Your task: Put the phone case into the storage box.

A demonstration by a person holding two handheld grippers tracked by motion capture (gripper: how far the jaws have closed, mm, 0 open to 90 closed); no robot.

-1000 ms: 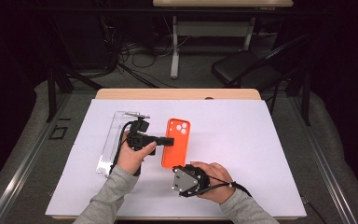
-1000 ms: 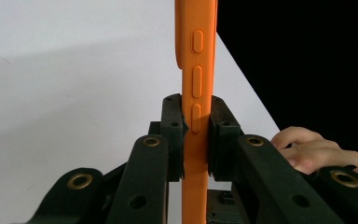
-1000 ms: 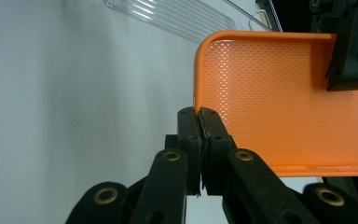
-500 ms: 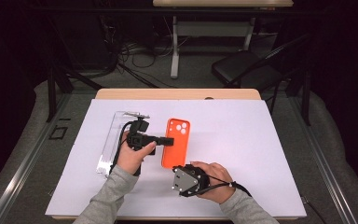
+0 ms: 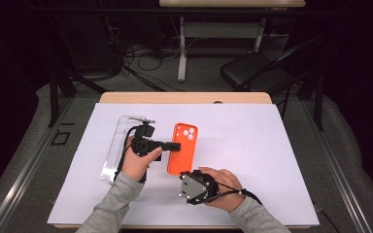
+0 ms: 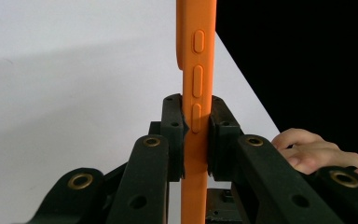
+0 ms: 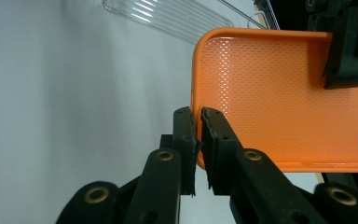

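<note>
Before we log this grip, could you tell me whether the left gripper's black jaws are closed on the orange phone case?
Yes, the left gripper has its two black jaws pressed against both sides of the orange phone case.

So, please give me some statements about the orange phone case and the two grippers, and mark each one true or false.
1. The left gripper is shut on the orange phone case. True.
2. The right gripper is wide open, far from the case. False: its jaws pinch the case's edge.
3. A clear plastic tray lies on the white table cover. True.
4. The case is blue. False: it is orange.
5. The case lies inside the tray. False: it is beside the tray.
</note>
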